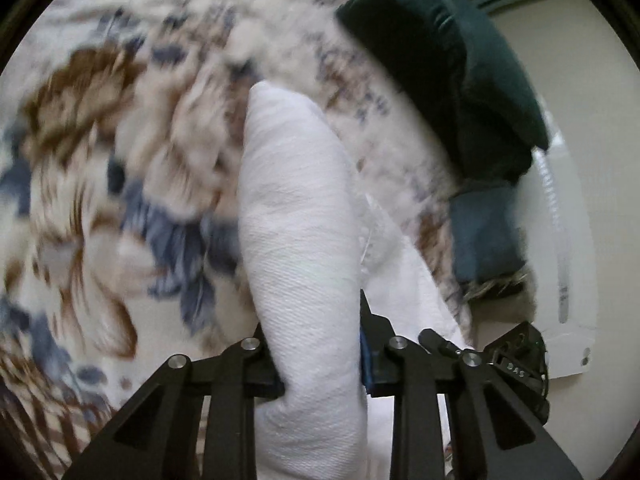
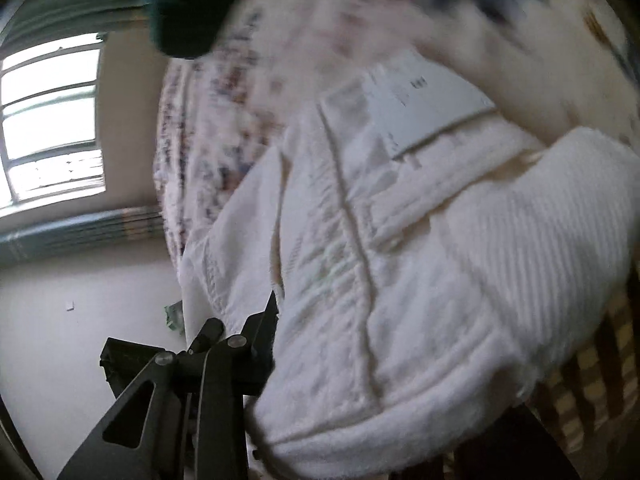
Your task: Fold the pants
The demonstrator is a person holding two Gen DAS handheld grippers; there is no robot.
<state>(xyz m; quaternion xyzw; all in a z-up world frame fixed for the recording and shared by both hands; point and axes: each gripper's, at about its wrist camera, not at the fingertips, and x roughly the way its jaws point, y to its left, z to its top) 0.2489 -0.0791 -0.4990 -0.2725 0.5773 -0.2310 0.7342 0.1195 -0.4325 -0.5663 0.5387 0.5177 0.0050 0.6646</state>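
Note:
The white pants [image 1: 296,240] hang as a thick folded roll between the jaws of my left gripper [image 1: 320,360], which is shut on them above a flowered bedspread [image 1: 120,160]. In the right wrist view the same white pants [image 2: 400,280] fill the frame, with seams, a pocket and a paper tag [image 2: 424,100] showing. My right gripper [image 2: 280,320] is shut on the fabric edge; only its left finger shows, the other is hidden under the cloth. Both views are blurred.
A dark green pillow [image 1: 440,72] lies at the bed's edge, and shows at the top of the right wrist view [image 2: 188,8]. A blue cloth [image 1: 484,236] lies below it. A window [image 2: 48,120] and a pale wall [image 2: 80,320] are on the left.

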